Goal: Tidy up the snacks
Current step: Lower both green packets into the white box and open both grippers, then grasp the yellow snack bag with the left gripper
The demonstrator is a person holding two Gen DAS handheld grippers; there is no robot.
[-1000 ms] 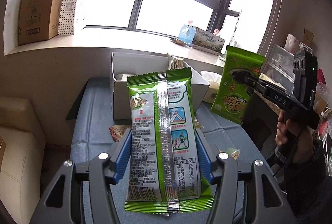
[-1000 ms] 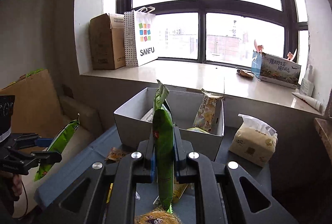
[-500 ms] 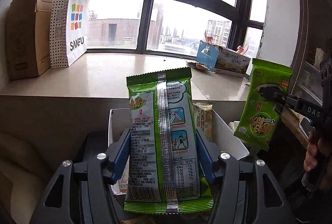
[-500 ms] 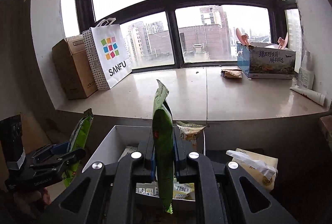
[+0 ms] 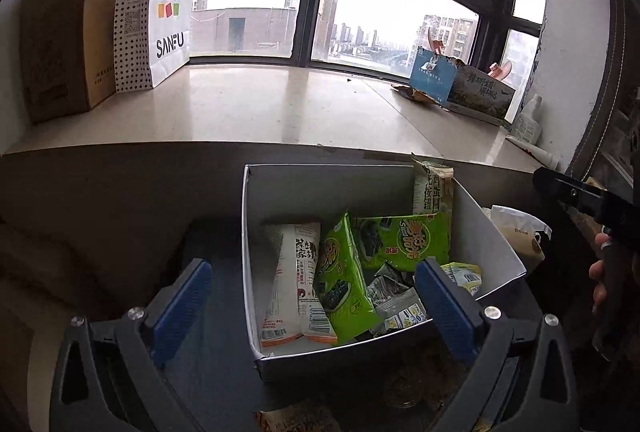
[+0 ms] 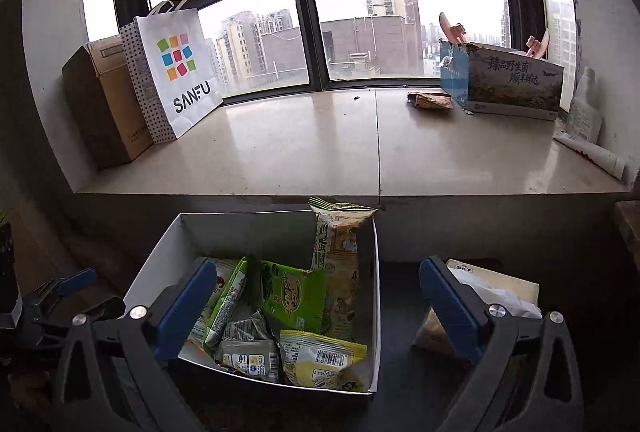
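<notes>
Below the windowsill (image 6: pixel 304 152), a white box (image 5: pixel 496 240) sits on the dark table, and both grippers hang just above its near edge, tilted down toward it. From the left wrist view, the left gripper (image 5: pixel 312 296) has its blue pads (image 5: pixel 182 306) spread far apart, one to the left of the box and one over its right half; the jaws are opening and nothing is between them. Inside the box lie the snacks: a white packet (image 5: pixel 294 280) along the left wall, a green packet (image 5: pixel 344 284) leaning beside it, and another green packet (image 5: pixel 404 240) lying flat behind. A tan bag (image 5: pixel 432 188) stands upright in the far right corner, touching the back wall.

From the right wrist view, the right gripper (image 6: pixel 316 308) is likewise spread wide and opening, empty, its left pad over the box's near left corner and its right pad in front of a tissue pack (image 6: pixel 496 292) that lies just right of the box. The same gripper shows at the right edge of the left view, with a hand (image 5: pixel 604 272) wrapped around its handle. On the sill stand a cardboard carton (image 6: pixel 104 100) and a white shopping bag (image 6: pixel 176 72), touching each other, and well apart to the right a printed box (image 6: pixel 512 80).
</notes>
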